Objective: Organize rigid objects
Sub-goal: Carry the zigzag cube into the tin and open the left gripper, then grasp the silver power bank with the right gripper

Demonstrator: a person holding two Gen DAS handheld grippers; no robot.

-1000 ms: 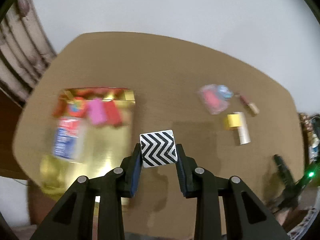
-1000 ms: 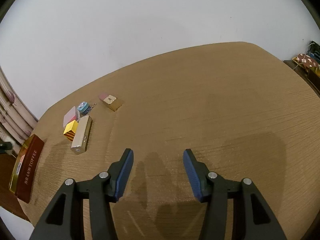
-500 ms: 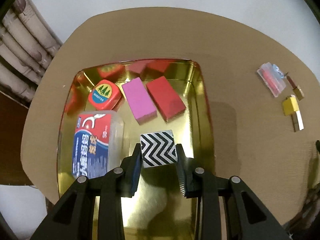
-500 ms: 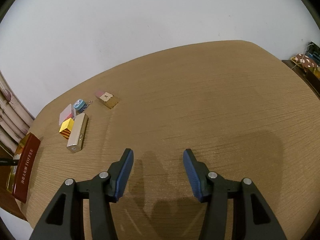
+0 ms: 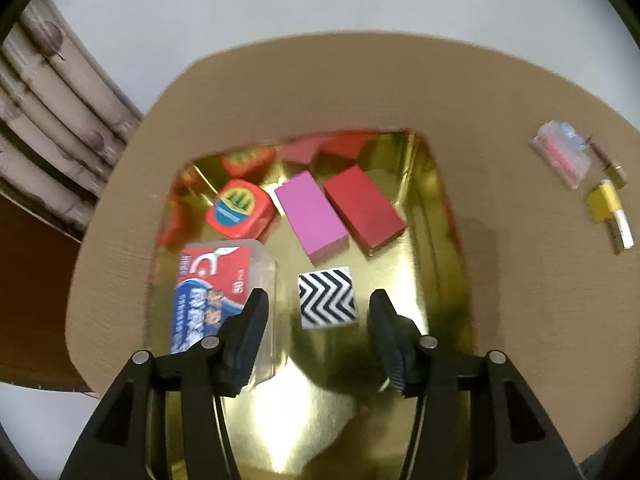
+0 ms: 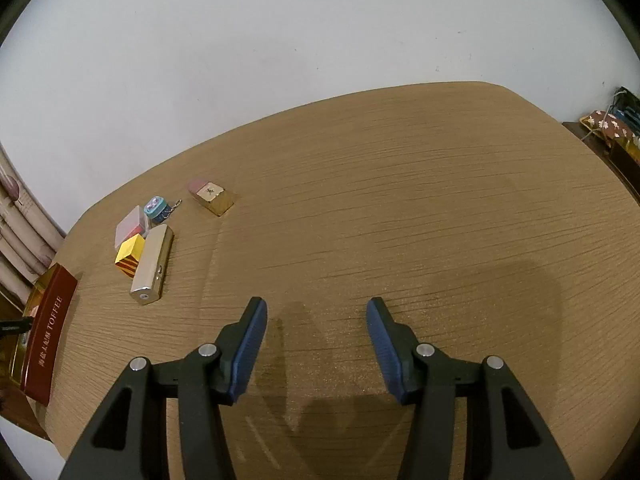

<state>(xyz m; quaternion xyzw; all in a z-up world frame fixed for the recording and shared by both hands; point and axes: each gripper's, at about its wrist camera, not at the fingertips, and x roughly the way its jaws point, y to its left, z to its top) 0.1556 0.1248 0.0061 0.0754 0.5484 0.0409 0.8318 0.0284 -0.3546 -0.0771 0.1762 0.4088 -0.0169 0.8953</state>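
Note:
A gold tin (image 5: 436, 216) lies on the brown table. Inside it rest a black-and-white zigzag cube (image 5: 327, 297), a pink block (image 5: 312, 216), a red block (image 5: 362, 208), a red rounded box (image 5: 239, 209) and a clear plastic case (image 5: 218, 284). My left gripper (image 5: 318, 304) hovers over the tin with its jaws opening; the zigzag cube sits between them, clear of both pads. My right gripper (image 6: 316, 316) stands open over bare table, holding nothing. Left of it lie a silver bar (image 6: 153, 264), a yellow striped block (image 6: 129, 256), a pink eraser (image 6: 129, 226), a small teal tin (image 6: 157, 209) and a gold block (image 6: 212, 197).
The tin's red side (image 6: 46, 336) reads TOFFEE at the table's left edge in the right wrist view. A curtain (image 5: 48, 120) hangs beyond the table's far left. Clutter (image 6: 612, 128) sits off the table's right end. A white wall lies behind.
My left gripper carried the zigzag cube from over the table down into the tin, then spread its jaws and let the cube go. The right gripper stayed put.

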